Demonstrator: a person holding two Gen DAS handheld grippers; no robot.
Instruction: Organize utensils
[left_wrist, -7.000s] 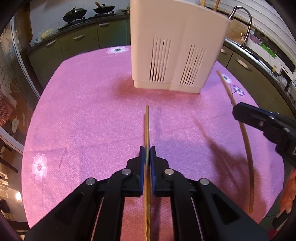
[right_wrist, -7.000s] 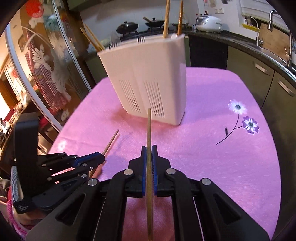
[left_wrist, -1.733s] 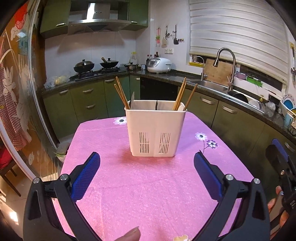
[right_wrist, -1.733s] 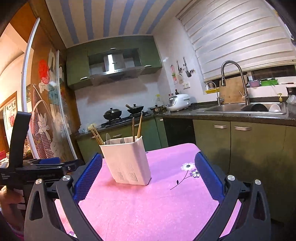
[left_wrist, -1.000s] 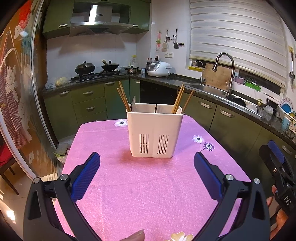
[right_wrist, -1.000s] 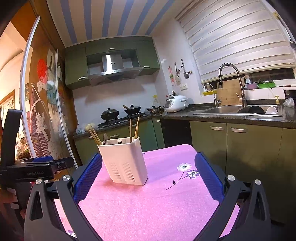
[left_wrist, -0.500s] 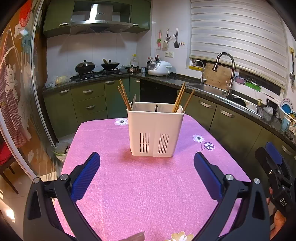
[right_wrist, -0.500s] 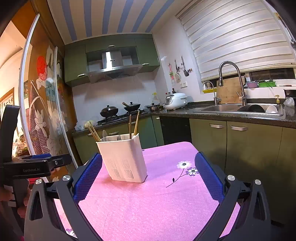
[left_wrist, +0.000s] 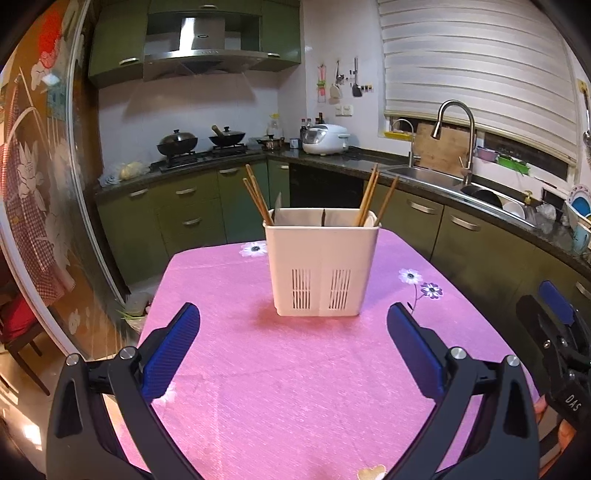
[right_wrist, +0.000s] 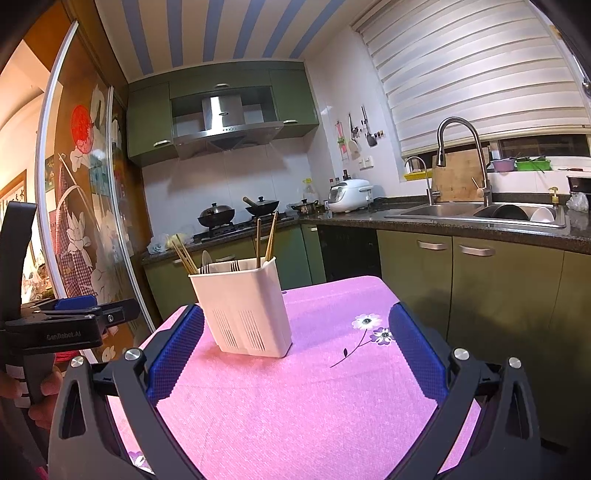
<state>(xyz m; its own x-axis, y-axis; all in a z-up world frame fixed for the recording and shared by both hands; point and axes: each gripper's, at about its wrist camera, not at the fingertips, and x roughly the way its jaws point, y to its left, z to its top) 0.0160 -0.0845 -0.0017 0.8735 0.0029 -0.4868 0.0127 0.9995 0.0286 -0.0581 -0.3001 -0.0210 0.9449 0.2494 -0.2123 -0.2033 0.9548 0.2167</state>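
1. The left hand-held gripper (left_wrist: 293, 345) has its blue-padded fingers spread wide and holds nothing; it hangs above the near part of a worktop (left_wrist: 295, 387) covered in pink cloth.
2. Straight ahead of it, well apart, a white utensil holder (left_wrist: 320, 268) stands upright on the cloth. Wooden chopsticks (left_wrist: 369, 197) lean out of its right compartment, and another pair (left_wrist: 255, 197) out of its left.
3. The right hand-held gripper (right_wrist: 295, 347) is likewise spread and empty. The holder (right_wrist: 243, 306) sits ahead and slightly left of it, with fork tines (right_wrist: 233, 264) and a spoon (right_wrist: 205, 260) showing at the rim.
4. Nothing lies between either gripper and the holder.
5. Beyond the worktop are green cabinets (left_wrist: 192, 218), two pans on a stove (left_wrist: 201, 142), a rice cooker (left_wrist: 325, 138) and a sink with a tall tap (left_wrist: 452, 136).
6. A person's fingers (right_wrist: 46, 387) grip the left tool's handle.
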